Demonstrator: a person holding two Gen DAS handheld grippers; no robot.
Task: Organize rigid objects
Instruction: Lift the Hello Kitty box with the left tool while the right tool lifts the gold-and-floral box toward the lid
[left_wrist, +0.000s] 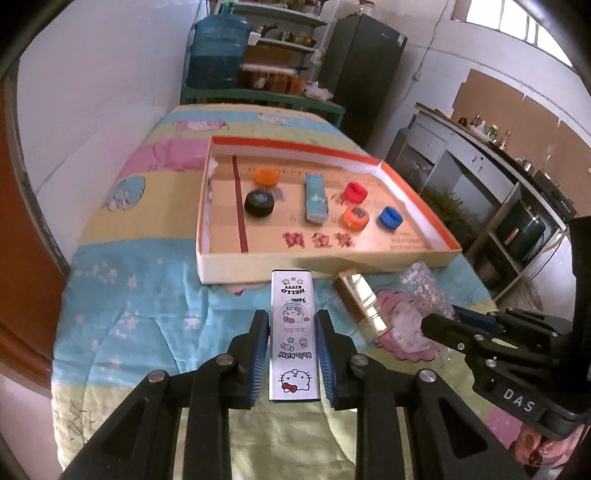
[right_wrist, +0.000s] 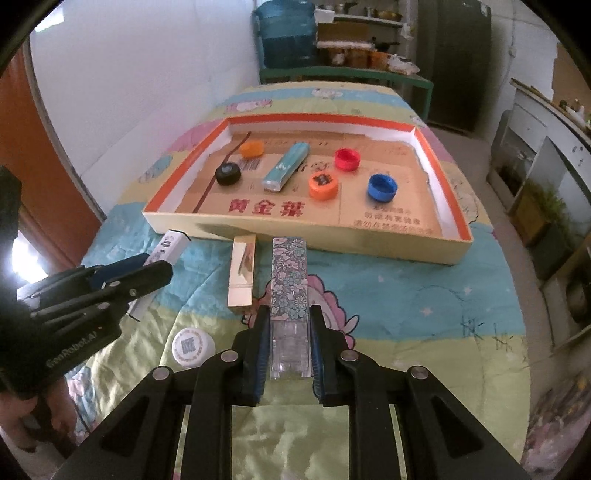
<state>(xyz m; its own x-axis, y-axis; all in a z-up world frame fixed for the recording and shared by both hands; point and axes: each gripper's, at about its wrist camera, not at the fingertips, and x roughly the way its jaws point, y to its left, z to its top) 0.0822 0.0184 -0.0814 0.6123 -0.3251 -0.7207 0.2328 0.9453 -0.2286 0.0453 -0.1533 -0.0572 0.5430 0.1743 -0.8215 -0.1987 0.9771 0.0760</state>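
2 hand-held grippers, left (left_wrist: 291, 354) pinching "HELLO KITTY" box (left_wrist: 293, 332), right (right_wrist: 289, 347) pinching floral box (right_wrist: 289, 280)

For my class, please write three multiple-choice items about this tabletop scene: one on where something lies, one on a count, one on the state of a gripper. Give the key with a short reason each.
1. Where does the gold box lie?
A. inside the tray
B. on the bedspread, in front of the tray
C. on the green shelf

2. How many round caps lie inside the tray?
A. three
B. five
C. seven

3. What is the state of the right gripper?
A. open, with nothing near it
B. jaws on either side of the floral box
C. gripping a blue cap

Key:
1 B: it rests on the cloth beside the floral box, outside the tray wall.
2 B: black cap, two orange ones, red cap and blue cap.
3 B: the floral box sits between its jaws.
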